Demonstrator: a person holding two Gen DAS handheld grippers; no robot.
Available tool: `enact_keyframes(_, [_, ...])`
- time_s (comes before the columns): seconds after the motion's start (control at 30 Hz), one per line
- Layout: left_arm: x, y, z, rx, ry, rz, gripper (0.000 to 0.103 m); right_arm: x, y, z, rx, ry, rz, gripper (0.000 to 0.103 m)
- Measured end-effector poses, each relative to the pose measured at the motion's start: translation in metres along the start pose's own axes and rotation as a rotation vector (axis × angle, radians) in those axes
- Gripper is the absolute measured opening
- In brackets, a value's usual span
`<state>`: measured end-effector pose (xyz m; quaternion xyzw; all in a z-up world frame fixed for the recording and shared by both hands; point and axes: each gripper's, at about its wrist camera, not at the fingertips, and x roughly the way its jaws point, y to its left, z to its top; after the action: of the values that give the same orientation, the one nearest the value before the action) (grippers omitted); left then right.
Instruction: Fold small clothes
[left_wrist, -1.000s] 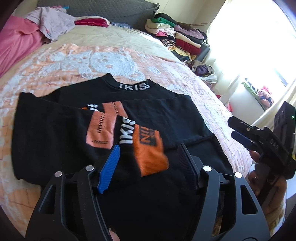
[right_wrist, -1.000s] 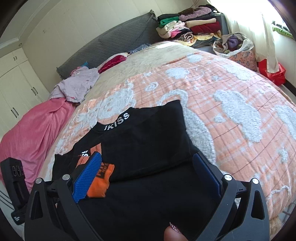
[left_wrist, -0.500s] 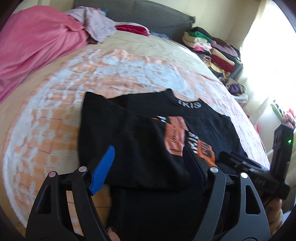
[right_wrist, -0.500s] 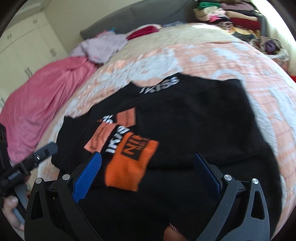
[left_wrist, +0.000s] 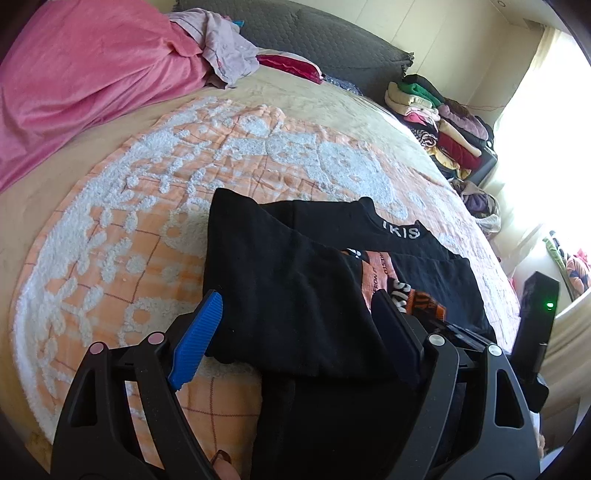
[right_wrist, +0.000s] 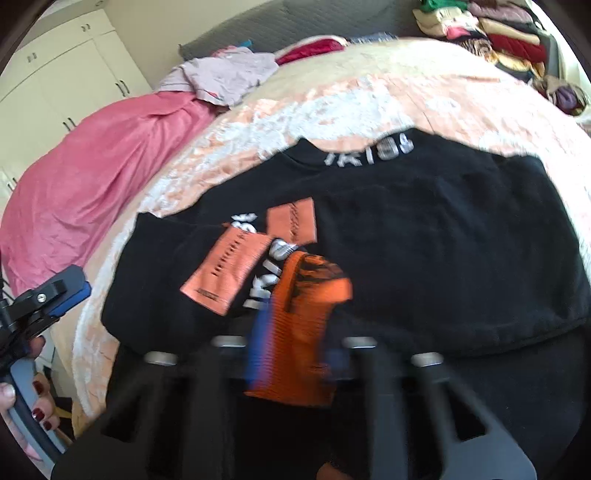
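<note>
Fingers of right gripper (right_wrist: 291, 354) pinched on orange cuff (right_wrist: 306, 314) of black top (right_wrist: 424, 240) spread on bed (left_wrist: 110, 240), left gripper (left_wrist: 295, 336) fingers wide, empty over near hem: thin grip, likely slip, sleeve flopping crooked.

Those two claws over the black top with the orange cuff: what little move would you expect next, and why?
Probably lift the orange cuff and draw it across the black top. The right claw looks closed on the cuff, though blurred, while the left claw hovers open over the folded edge, gripping nothing.
</note>
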<state>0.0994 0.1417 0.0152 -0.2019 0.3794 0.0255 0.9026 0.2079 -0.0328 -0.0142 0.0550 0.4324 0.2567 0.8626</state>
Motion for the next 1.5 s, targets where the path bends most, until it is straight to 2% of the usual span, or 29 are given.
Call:
enact_keyframes(0.23, [-0.007,0.011,0.002,-0.027,-0.02,0.017,0.075,-0.041,0.01,0.029,-0.072,-0.133,0.036,0.007])
enact_keyframes(0.37, [-0.009,0.017,0.002,-0.048,-0.021,0.016,0.075,-0.065,0.006,0.047,-0.109,-0.21,-0.018,0.007])
enact_keyframes(0.53, [-0.011,0.017,0.003,-0.05,-0.023,0.018,0.075,-0.081,-0.023,0.056,-0.071,-0.256,-0.089,0.007])
enact_keyframes(0.9, [-0.005,0.005,0.003,-0.036,-0.003,0.002,0.075,-0.092,-0.078,0.043,0.019,-0.271,-0.203,0.007])
enact_keyframes(1.27, [0.009,-0.022,0.007,0.02,0.016,-0.022,0.075,-0.086,-0.096,0.028,0.056,-0.241,-0.247,0.007])
enact_keyframes(1.47, [0.02,-0.042,0.01,0.069,0.024,-0.029,0.075,-0.086,-0.105,0.024,0.074,-0.246,-0.313,0.017])
enact_keyframes(1.5, [0.023,-0.045,0.011,0.075,0.027,-0.03,0.075,-0.087,-0.107,0.024,0.082,-0.246,-0.314,0.023])
